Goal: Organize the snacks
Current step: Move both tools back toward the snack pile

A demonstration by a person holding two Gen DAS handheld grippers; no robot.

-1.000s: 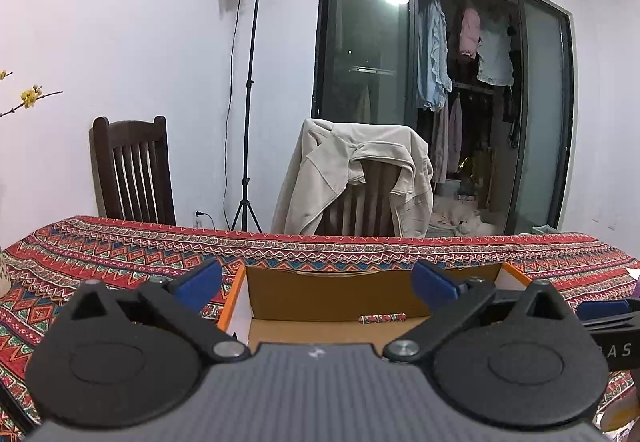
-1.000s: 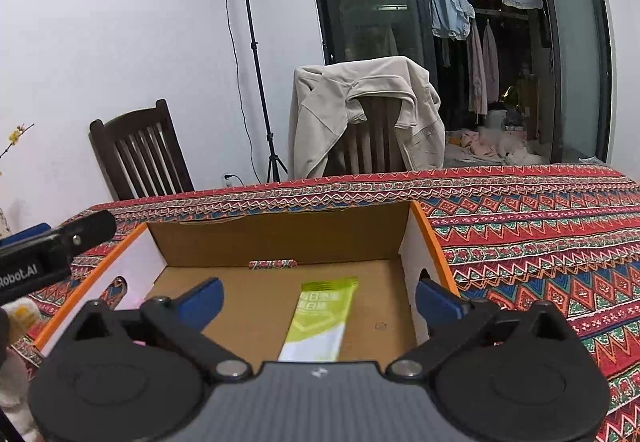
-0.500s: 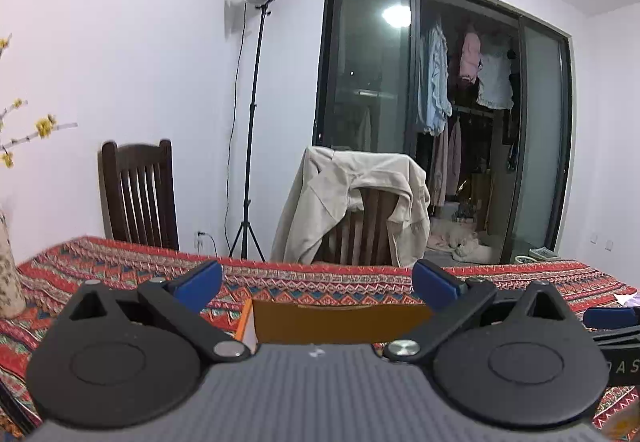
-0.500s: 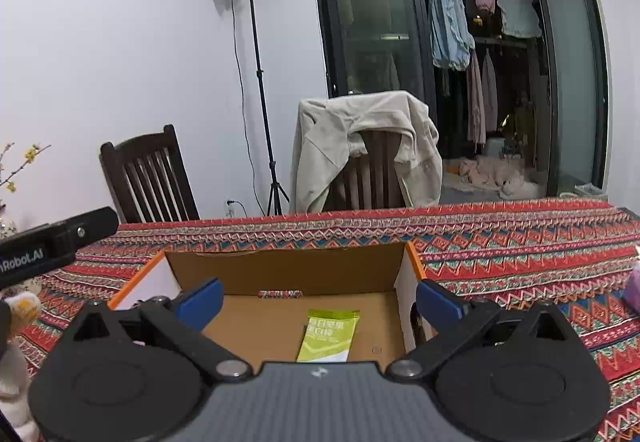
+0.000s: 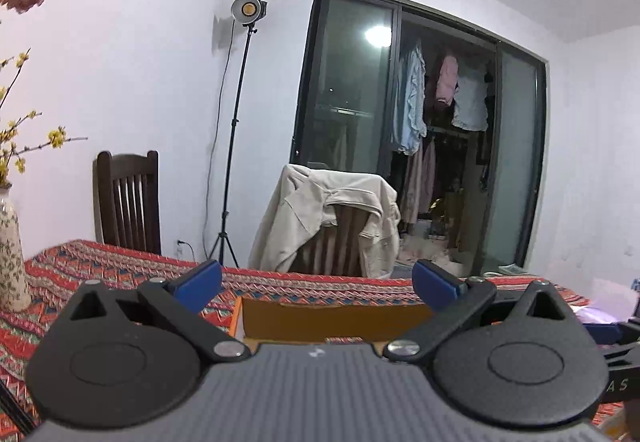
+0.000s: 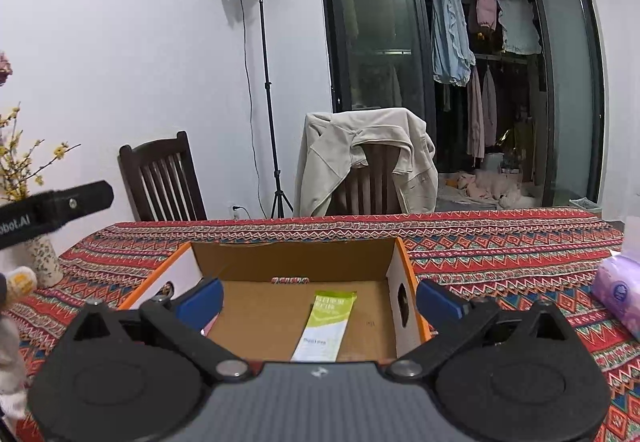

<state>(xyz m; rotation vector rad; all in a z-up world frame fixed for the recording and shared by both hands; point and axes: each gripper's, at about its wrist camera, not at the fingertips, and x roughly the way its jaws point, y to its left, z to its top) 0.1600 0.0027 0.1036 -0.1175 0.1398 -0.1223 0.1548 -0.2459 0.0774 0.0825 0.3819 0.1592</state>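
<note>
An open cardboard box with orange edges [image 6: 408, 282] sits on the patterned tablecloth. A green and white snack packet [image 6: 326, 320] lies flat on the box floor. My right gripper [image 6: 318, 300] hovers open over the box's near side, nothing between its blue pads. In the left wrist view only the box's far wall [image 5: 332, 316] shows, just past my left gripper [image 5: 316, 284], which is open and empty. The other gripper's black body [image 6: 56, 207] juts in at the left of the right wrist view.
A purple tissue pack [image 6: 620, 292] lies on the table at right. A floral vase [image 5: 10, 258] with yellow flowers stands at the table's left. Two chairs [image 6: 164, 177], one draped with a beige jacket [image 6: 364, 153], and a light stand [image 6: 264, 89] are behind the table.
Both grippers have risen and pulled back from the box. The left view has tilted up, so the box interior dropped out of sight. Both stay open.
</note>
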